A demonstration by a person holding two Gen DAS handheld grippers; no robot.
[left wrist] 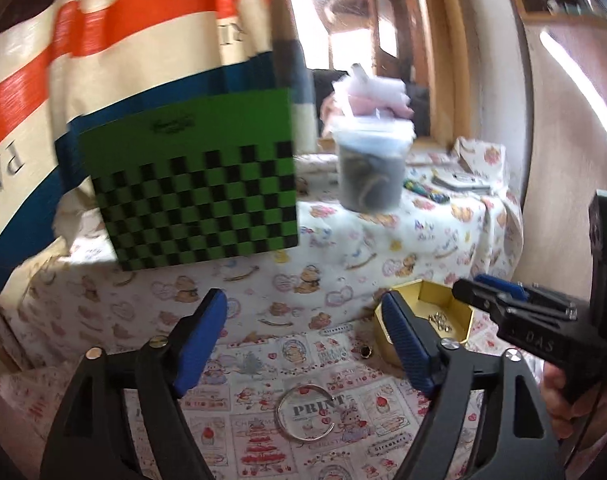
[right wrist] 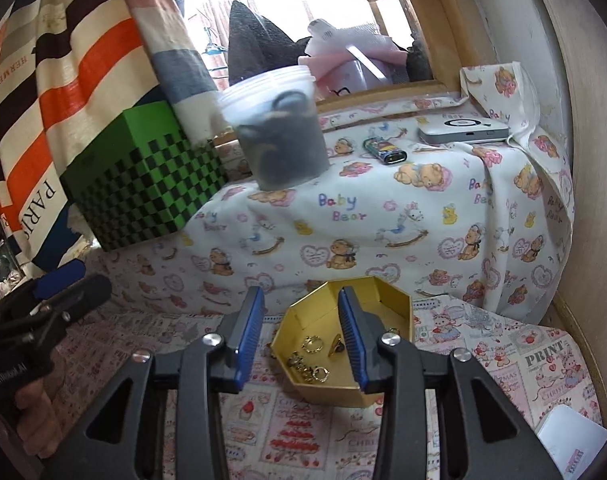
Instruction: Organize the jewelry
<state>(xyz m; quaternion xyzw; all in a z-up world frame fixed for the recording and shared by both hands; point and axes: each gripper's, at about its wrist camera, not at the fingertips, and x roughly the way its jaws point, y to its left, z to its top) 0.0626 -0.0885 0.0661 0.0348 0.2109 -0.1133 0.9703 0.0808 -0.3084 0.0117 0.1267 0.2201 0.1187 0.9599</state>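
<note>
Left wrist view: left gripper point(left wrist: 305, 344) wide open, nothing held, above a silver bangle point(left wrist: 306, 413) lying loose on the cloth w/ a small ring point(left wrist: 366, 352) nearby, prob. next picks.

Right wrist view: right gripper point(right wrist: 299, 336) part open, empty, over gold tray point(right wrist: 397, 300) holding rings point(right wrist: 312, 354), the sorting spot.

Bright daylight pours through a wood-framed window point(right wrist: 303, 8) at the back, washing out whatever lies beyond it. A striped curtain point(right wrist: 83, 60) in orange, cream, black and blue hangs to the left, and a pale wall point(right wrist: 583, 120) curves off to the right. Below the sill, a raised ledge and the table are draped in a teddy-bear print cloth point(right wrist: 383, 220).
</note>
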